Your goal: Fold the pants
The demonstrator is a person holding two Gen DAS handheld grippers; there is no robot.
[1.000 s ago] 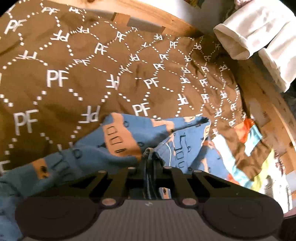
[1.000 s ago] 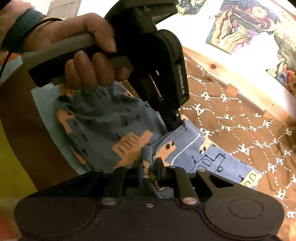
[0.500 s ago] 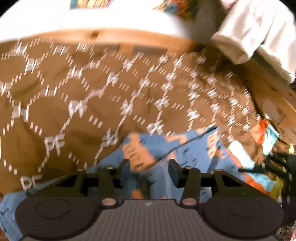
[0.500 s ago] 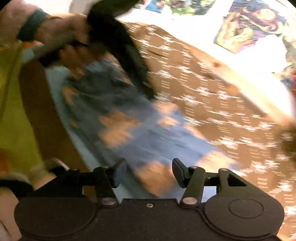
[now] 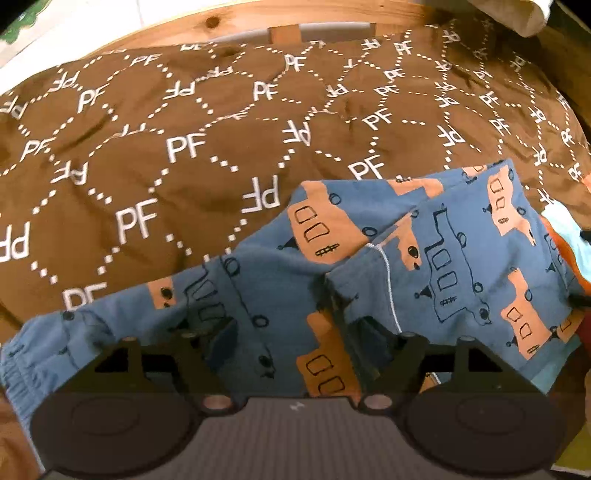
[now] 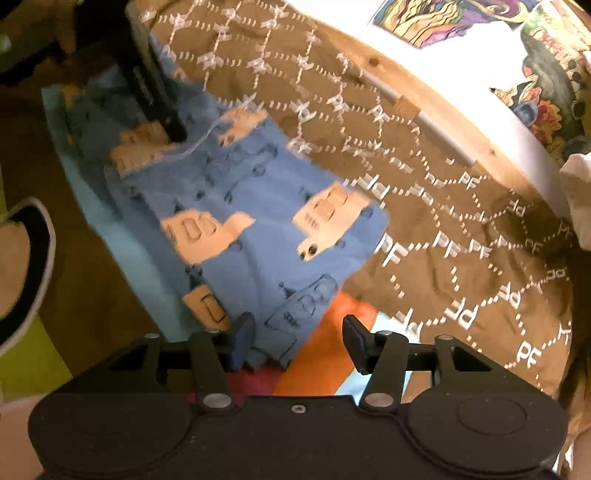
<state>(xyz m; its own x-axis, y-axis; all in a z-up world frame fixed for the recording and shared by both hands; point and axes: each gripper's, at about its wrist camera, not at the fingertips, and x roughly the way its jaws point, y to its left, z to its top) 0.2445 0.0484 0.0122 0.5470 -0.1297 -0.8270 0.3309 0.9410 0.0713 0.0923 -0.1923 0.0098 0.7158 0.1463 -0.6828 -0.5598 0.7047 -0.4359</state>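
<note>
Small blue pants (image 5: 369, 266) printed with orange trucks lie folded on a brown bedspread (image 5: 184, 147); they also show in the right wrist view (image 6: 258, 221). My left gripper (image 5: 299, 343) is open just above the near edge of the pants, with its fingertips partly hidden by the cloth. My right gripper (image 6: 297, 339) is open and empty over the near end of the pants. The left gripper's body (image 6: 155, 96) shows at the far end of the pants in the right wrist view.
The bedspread (image 6: 461, 240) bears white "PF" letters. A wooden bed frame (image 5: 295, 22) runs along the far side. A multicoloured cloth (image 6: 332, 354) lies under the pants. White fabric (image 5: 517, 18) hangs at the far right. Colourful pictures (image 6: 461, 22) hang on the wall.
Both grippers were shut on the pants a second ago. Both have opened and let the cloth go. The pants now lie flat and folded on the bedspread.
</note>
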